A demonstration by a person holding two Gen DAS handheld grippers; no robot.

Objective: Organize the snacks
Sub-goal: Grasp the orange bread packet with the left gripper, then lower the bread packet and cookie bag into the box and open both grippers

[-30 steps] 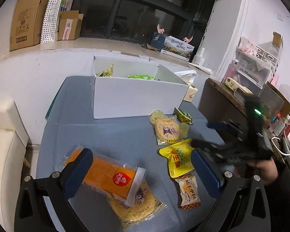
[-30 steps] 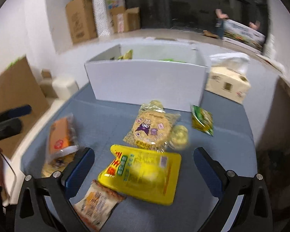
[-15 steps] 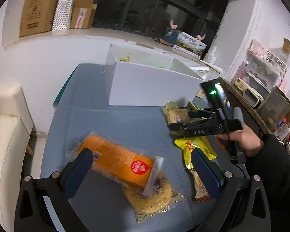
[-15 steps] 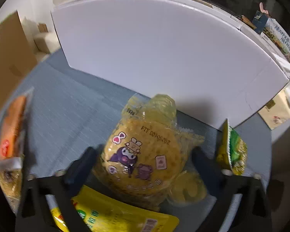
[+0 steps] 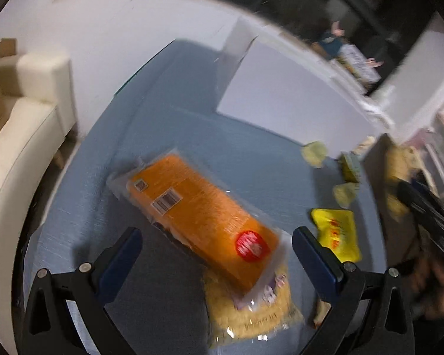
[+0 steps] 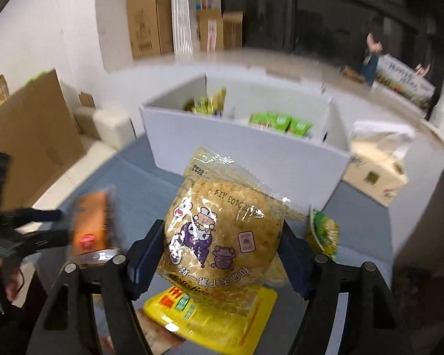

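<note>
A round rice cake [image 6: 222,230] in clear wrap is clamped between the right gripper [image 6: 222,254] fingers, lifted off the blue bench [image 6: 139,195], with the white box [image 6: 251,153] at 12 o'clock beyond it. A yellow pouch [image 6: 210,316] is seen below, at 6 o'clock. The left gripper [image 5: 216,254] is held apart, nothing pinched; an orange pack [image 5: 201,216] lies between its fingers on the bench, over another rice cake [image 5: 251,310] at 5 o'clock.
</note>
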